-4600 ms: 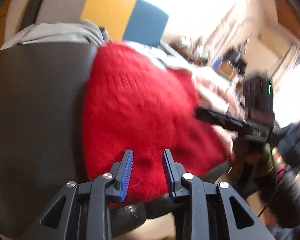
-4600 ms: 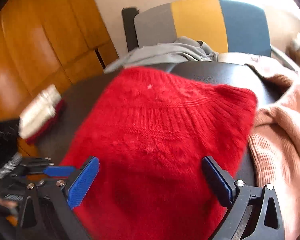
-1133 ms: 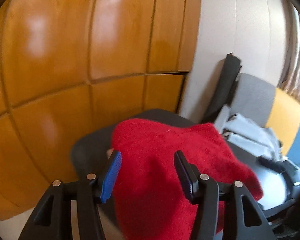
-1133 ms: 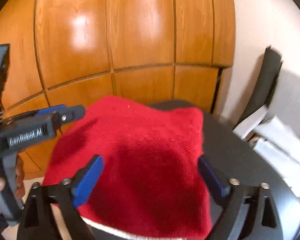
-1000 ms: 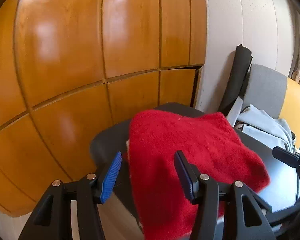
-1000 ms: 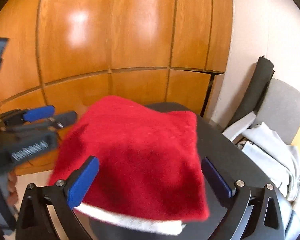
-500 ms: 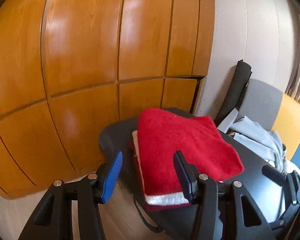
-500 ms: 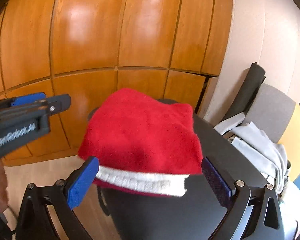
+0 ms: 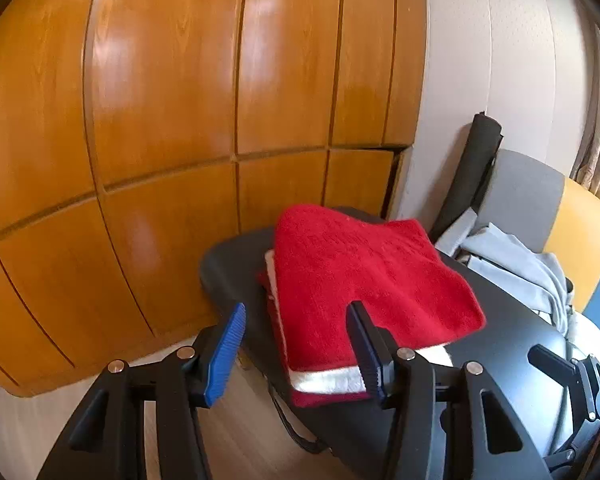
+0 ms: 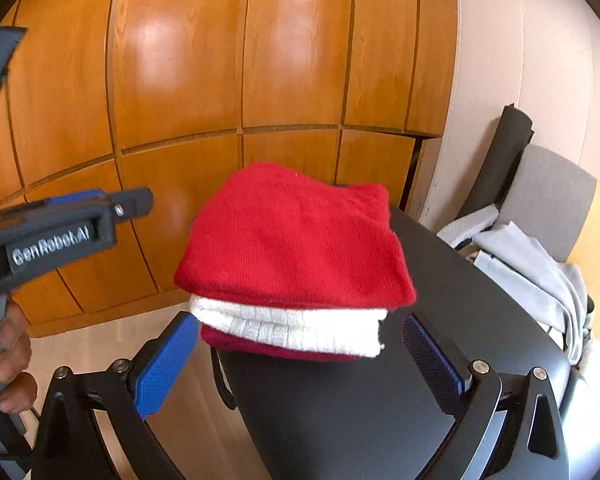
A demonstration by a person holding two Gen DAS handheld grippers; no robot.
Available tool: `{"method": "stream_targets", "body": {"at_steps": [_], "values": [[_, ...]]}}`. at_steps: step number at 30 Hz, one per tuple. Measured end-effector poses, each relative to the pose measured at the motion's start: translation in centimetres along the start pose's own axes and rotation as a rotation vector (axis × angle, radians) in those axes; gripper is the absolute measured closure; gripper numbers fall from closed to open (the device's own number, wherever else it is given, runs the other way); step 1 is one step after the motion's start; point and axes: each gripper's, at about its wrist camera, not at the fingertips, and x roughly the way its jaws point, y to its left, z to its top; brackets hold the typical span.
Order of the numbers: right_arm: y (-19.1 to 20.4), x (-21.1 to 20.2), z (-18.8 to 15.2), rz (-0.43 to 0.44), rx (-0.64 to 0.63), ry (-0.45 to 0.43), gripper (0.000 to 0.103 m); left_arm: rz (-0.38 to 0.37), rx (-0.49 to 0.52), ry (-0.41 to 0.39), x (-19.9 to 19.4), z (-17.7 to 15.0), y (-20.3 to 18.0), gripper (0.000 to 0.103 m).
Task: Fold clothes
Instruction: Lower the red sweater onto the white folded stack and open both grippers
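Both grippers have backed away from the folded red sweater (image 10: 296,244), now topping the stack (white layer beneath) at 12 o'clock; left gripper (image 9: 296,354) and right gripper (image 10: 300,364) fingers spread wide, empty

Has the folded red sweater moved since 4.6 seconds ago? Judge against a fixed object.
Yes. The folded red sweater now lies on a white folded garment at the black surface's end near the wooden panels, away from the grey clothes.

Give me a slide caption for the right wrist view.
Open right gripper faces a folded red sweater stacked on white and red garments.
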Motion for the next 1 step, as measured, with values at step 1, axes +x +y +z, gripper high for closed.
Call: {"method": "stream_targets", "body": {"at_steps": [1], "values": [[-0.03, 0.15, -0.09, -0.002, 0.002, 0.007, 0.000, 0.000, 0.002, 0.000, 0.00, -0.04, -0.05, 0.052]]}}
